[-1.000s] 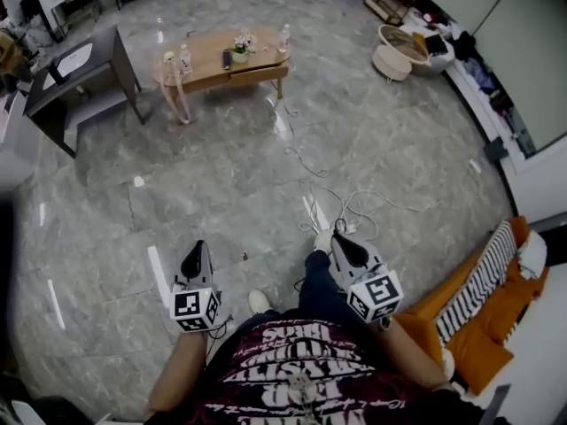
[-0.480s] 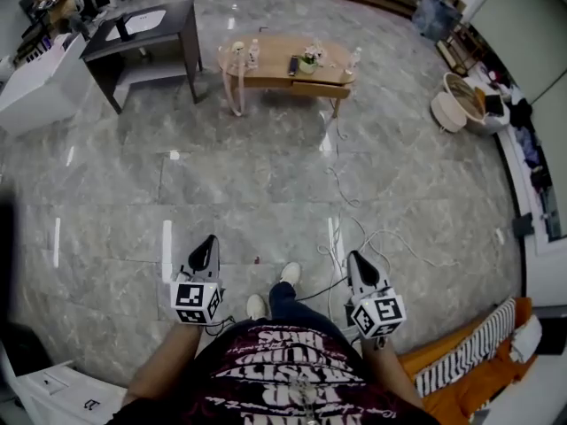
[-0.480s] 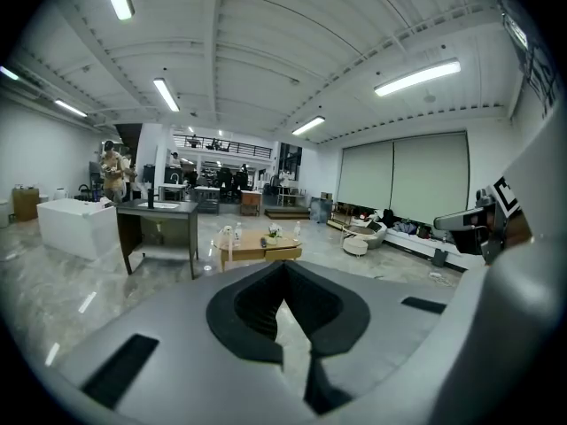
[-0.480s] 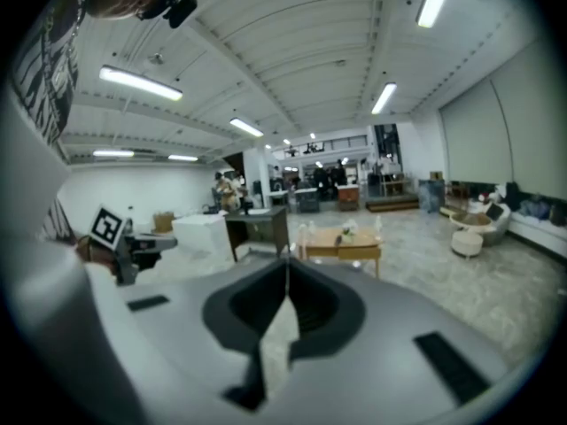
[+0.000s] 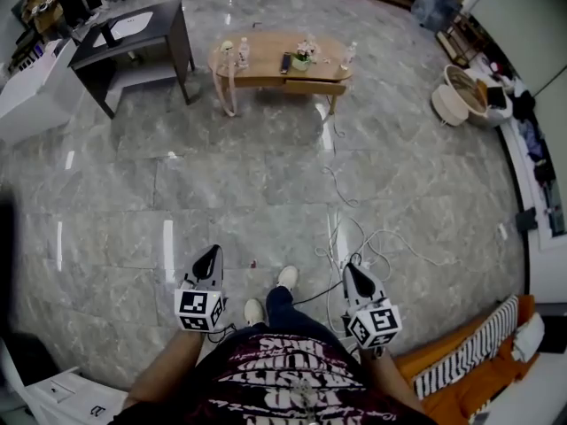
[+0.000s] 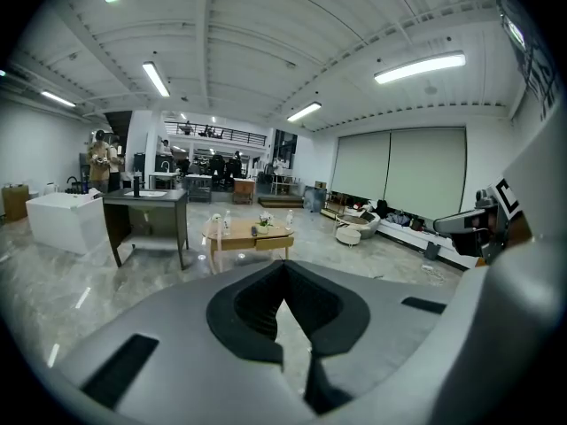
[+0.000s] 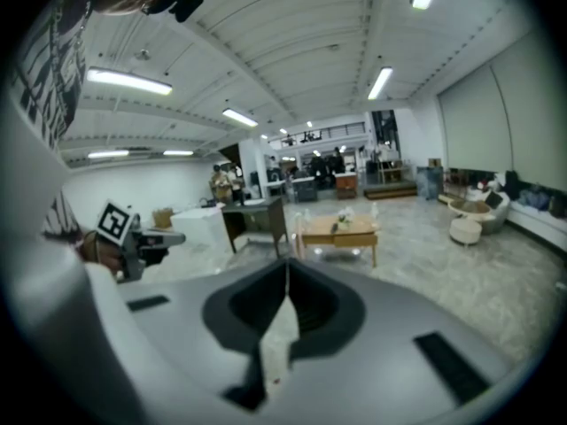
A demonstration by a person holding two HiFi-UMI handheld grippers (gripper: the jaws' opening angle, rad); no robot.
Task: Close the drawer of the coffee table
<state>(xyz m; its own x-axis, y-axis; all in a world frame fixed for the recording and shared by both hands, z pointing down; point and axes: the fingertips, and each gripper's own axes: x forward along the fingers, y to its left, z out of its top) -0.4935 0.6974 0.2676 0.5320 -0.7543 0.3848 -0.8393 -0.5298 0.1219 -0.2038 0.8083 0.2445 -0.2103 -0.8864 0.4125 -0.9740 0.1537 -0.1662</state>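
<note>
The wooden coffee table (image 5: 266, 63) stands far off across the marble floor, with small bottles and a flower pot on top. Its drawer (image 5: 314, 87) juts out a little at the front right. Both grippers are held low near the person's body, far from the table. My left gripper (image 5: 211, 253) is shut and holds nothing, and so is my right gripper (image 5: 347, 269). The table (image 6: 252, 235) shows small above the shut jaws in the left gripper view. In the right gripper view the table (image 7: 341, 230) and its drawer (image 7: 354, 239) show the same way.
A dark desk (image 5: 133, 34) and a white cabinet (image 5: 35, 87) stand left of the table. Loose cables (image 5: 354, 228) lie on the floor between the person and the table. Round baskets (image 5: 452, 100) sit at the right, an orange sofa (image 5: 469, 361) at the near right.
The head view has swung so that the coffee table moved from the upper left to the top middle. Both grippers stayed shut and sank slightly near the person's feet.
</note>
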